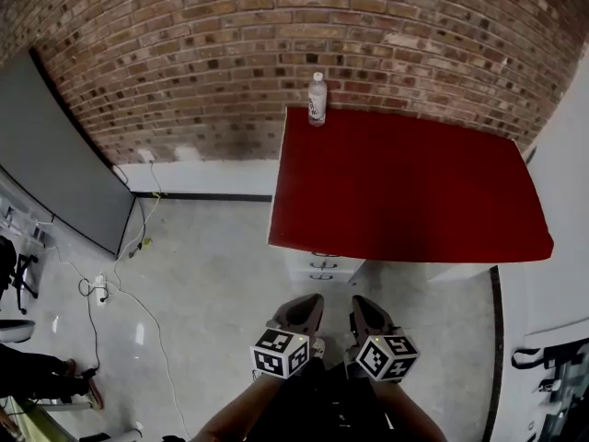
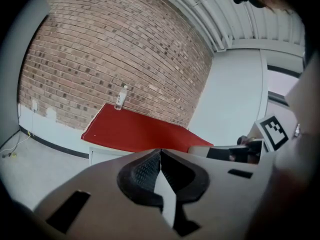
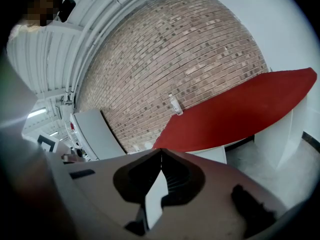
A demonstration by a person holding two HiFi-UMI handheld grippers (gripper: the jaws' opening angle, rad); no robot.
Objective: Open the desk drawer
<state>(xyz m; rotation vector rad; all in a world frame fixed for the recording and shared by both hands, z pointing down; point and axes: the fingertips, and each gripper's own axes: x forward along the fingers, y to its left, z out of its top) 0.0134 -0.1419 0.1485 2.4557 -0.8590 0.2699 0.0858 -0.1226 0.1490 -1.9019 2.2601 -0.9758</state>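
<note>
Both shut and empty, our left gripper (image 1: 311, 300) and right gripper (image 1: 362, 302) face a red desk (image 1: 405, 182), drawers (image 1: 322, 267) beneath, bottle (image 1: 317, 99) by the brick wall (image 1: 230, 35).

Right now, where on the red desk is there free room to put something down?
Nearly the whole desk top is bare, from its front edge to the brick wall. Only the back left corner is taken, by the bottle.
</note>
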